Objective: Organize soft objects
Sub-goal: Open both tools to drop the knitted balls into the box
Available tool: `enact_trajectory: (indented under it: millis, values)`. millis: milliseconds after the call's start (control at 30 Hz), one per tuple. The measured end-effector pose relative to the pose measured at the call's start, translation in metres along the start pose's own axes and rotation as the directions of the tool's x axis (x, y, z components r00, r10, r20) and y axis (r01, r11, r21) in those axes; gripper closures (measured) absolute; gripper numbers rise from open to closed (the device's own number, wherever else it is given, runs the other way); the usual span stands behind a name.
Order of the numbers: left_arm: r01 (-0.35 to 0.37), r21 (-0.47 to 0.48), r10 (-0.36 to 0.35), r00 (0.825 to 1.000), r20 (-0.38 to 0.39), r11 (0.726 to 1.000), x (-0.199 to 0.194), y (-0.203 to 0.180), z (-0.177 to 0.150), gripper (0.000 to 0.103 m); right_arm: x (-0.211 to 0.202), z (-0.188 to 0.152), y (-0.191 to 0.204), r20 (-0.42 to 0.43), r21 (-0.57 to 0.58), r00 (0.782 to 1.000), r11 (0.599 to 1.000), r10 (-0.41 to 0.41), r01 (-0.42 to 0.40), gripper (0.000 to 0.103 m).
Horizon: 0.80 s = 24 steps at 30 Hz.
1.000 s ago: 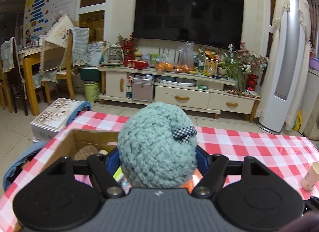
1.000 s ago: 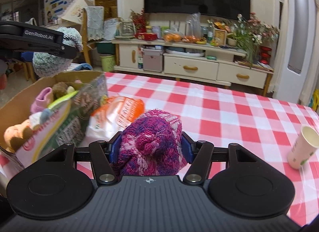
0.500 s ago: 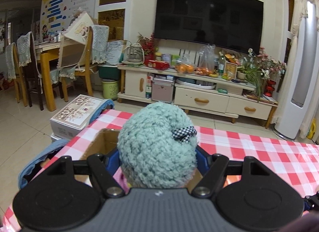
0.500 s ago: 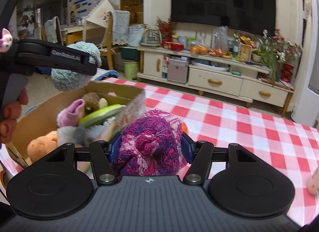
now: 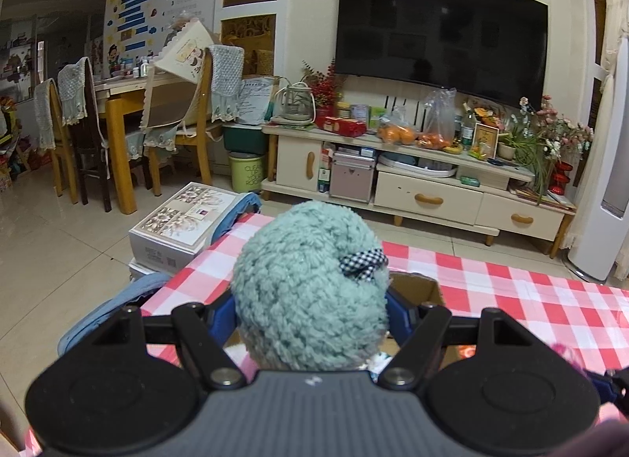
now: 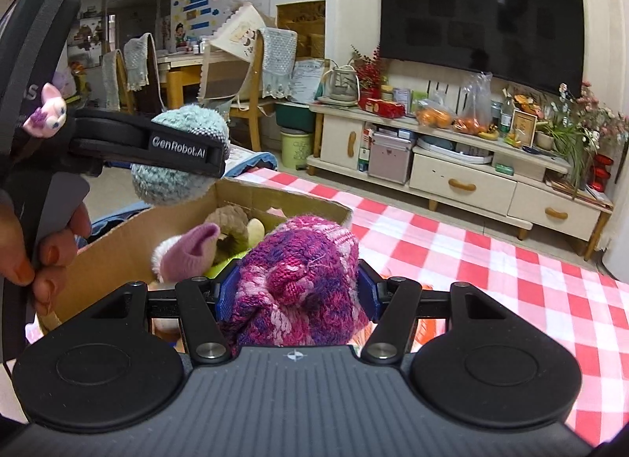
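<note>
My left gripper (image 5: pixel 310 311) is shut on a teal knitted hat (image 5: pixel 310 284) with a checked bow and holds it above the far left corner of a cardboard box (image 5: pixel 422 288). It also shows in the right wrist view (image 6: pixel 177 158). My right gripper (image 6: pixel 295 292) is shut on a pink and purple knitted hat (image 6: pixel 298 280), held over the box (image 6: pixel 118 244). Inside the box lie a pink sock (image 6: pixel 188 256), a brown plush toy (image 6: pixel 230 225) and other soft things.
The box stands on a table with a red and white checked cloth (image 6: pixel 491 272). Past the table's far edge are a TV cabinet (image 5: pixel 424 189), a white carton on the floor (image 5: pixel 184 221) and wooden chairs (image 5: pixel 181 130) at the left.
Both grippers have moved left and up with their hats. The left gripper went from the box's middle to its far left corner. The paper cup has left the right view.
</note>
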<state>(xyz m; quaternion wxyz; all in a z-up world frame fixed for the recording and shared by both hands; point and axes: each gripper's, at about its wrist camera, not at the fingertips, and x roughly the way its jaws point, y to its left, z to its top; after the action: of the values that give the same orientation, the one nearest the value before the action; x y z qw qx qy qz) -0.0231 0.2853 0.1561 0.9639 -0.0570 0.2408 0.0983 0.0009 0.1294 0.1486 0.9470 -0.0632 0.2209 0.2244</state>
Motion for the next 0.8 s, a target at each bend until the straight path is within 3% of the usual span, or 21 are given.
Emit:
enact_trajectory:
  millis: [800]
  values:
    - [-0.032,-0.078,0.026,0.997,-0.069,0.996,0.030,0.020,0.005,0.029,0.061,0.016,0.012,0.001,-0.084,0.999,0.996,0.039,-0.039,0.025]
